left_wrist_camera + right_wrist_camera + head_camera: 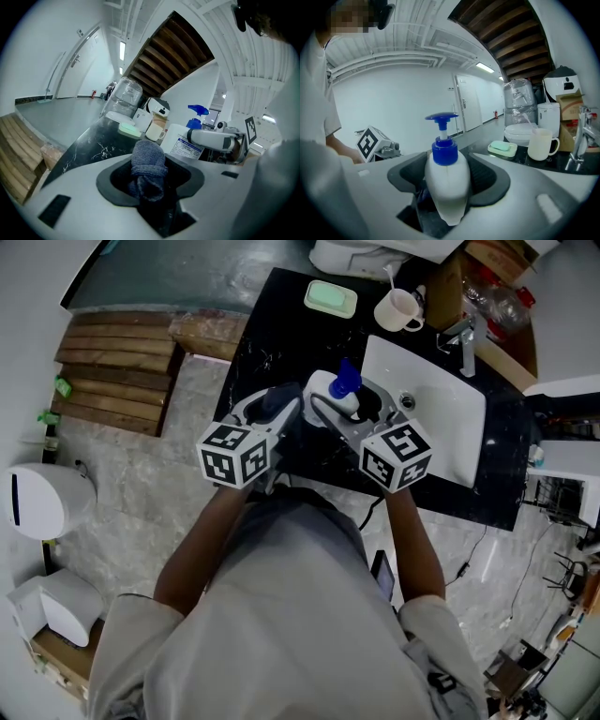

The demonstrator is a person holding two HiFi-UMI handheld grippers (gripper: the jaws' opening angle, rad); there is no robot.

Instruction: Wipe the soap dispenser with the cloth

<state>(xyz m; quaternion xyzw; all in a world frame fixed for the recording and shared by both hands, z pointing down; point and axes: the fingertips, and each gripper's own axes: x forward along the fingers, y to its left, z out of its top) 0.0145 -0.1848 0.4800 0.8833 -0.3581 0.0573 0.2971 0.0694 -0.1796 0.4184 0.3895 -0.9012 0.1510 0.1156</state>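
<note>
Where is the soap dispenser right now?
In the middle of the head view, the soap dispenser is clamped in the right hand-held gripper, over the black counter, just left of the white sink.

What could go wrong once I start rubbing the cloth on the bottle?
The right gripper clamps the smooth, rounded soap dispenser by its body alone; sideways wiping pressure might twist it loose. Its blue pump head stands exposed, so a bump could squirt soap. The cloth sits bunched in the left gripper, so bare jaw may touch the dispenser.
</note>
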